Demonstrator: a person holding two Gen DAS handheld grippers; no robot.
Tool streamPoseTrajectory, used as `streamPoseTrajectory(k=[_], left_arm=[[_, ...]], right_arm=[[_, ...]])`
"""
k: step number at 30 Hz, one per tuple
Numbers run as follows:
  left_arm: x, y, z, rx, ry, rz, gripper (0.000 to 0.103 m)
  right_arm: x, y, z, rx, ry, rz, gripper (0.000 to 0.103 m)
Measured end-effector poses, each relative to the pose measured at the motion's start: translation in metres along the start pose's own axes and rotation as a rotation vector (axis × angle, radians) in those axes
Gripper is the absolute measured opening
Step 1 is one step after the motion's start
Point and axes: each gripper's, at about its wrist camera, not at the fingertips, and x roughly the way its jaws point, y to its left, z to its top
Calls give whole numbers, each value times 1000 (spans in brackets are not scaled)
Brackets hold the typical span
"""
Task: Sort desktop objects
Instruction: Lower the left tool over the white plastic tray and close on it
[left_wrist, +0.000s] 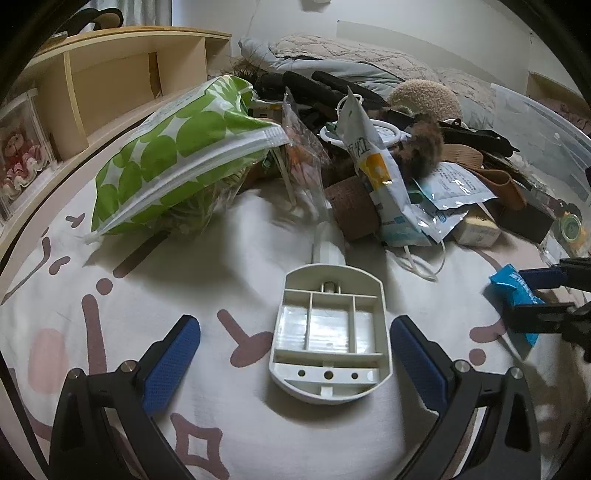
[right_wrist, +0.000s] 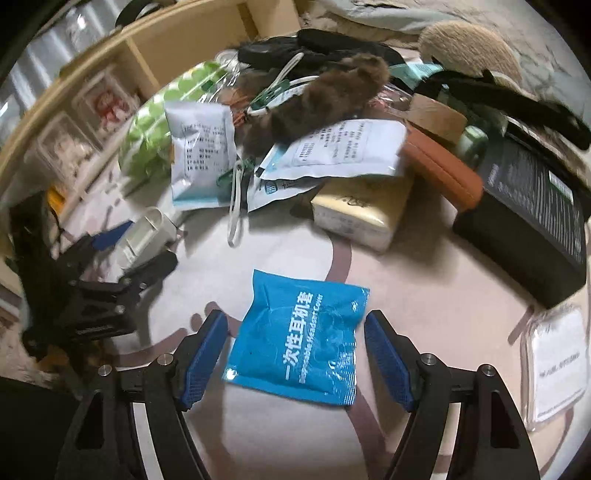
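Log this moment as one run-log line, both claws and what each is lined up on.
left claw: open, straddling white plastic holder | right claw: open, straddling blue packet | both items flat on cloth, not gripped

Bedroom, probably: rumpled bedding (left_wrist: 332, 55), plush toy (left_wrist: 424, 96), wooden shelf (left_wrist: 110, 74) (household clutter on patterned sheet (left_wrist: 147, 295)).

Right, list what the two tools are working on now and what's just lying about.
In hand:
- white plastic holder, between the open left tool
- blue packet, between the open right tool

Lying about:
- green dotted bag
- brown furry piece
- black box
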Motion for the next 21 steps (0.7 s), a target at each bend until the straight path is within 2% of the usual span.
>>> streamPoseTrajectory(k=[7,12,16,20,21], left_arm=[[-8,12,-3,-6,-3,70,103],[-18,32,-9,-19,-1,175,103],[-23,50,-14,-65,-5,223,103],[-25,52,-13,-79,3,215,103],[-27,50,-13,-73,6,187,103]], right_arm=[[6,0,-4,-50,0,-28,77],[5,-6,-7,-50,-8,-5,77],[5,-6,-10,-61,-18,0,77],[4,-5,-12,-77,-25,5,79],[4,-5,-12,-77,-27,11,80]])
